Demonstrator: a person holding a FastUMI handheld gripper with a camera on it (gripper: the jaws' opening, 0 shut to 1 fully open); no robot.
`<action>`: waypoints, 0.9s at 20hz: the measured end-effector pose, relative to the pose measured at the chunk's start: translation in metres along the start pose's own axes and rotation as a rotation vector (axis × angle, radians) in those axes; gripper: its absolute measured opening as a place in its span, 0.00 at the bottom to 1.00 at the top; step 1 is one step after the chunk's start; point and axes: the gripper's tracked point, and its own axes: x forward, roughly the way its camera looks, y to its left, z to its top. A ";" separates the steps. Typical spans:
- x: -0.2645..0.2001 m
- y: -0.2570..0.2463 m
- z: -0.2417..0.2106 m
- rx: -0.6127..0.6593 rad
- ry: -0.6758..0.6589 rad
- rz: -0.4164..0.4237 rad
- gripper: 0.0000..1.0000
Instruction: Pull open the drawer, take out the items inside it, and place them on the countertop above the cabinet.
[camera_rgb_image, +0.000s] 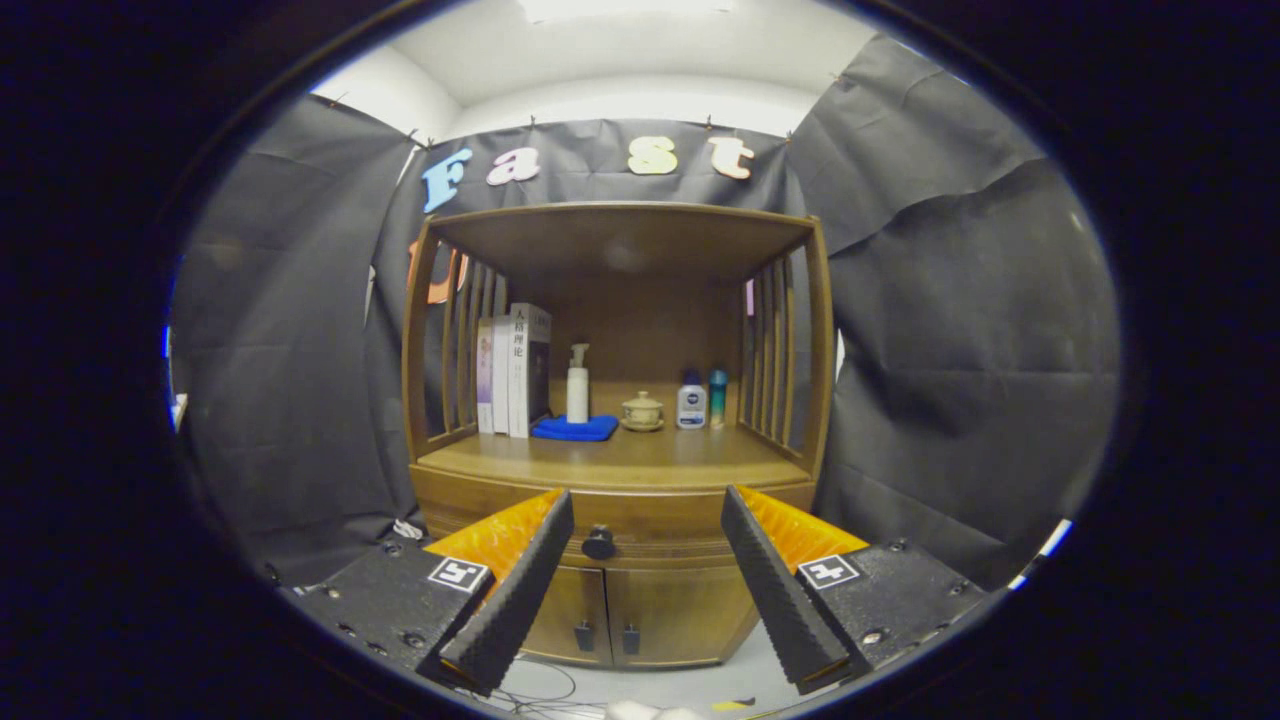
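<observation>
- the drawer (610, 530) sits closed at centre frame, under the cabinet's bench (610, 458), its dark round knob (599, 543) just right of the left finger.
- the gripper (648, 520) has its fingers spread wide apart, holding nothing, with the knob between and beyond them.
- on the bench: upright books (512, 368) at left, a white pump bottle (578, 384) on a blue cloth (575, 429), a small lidded cup (642, 410), two small bottles (700, 400) at right.
- two lower cabinet doors (620, 615) sit shut below the drawer.
</observation>
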 end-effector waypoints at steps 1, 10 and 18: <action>0.010 0.006 -0.007 0.005 0.014 0.014 0.98; 0.112 0.036 -0.096 -0.021 0.125 0.047 0.98; 0.170 0.035 -0.150 -0.014 0.215 0.002 0.98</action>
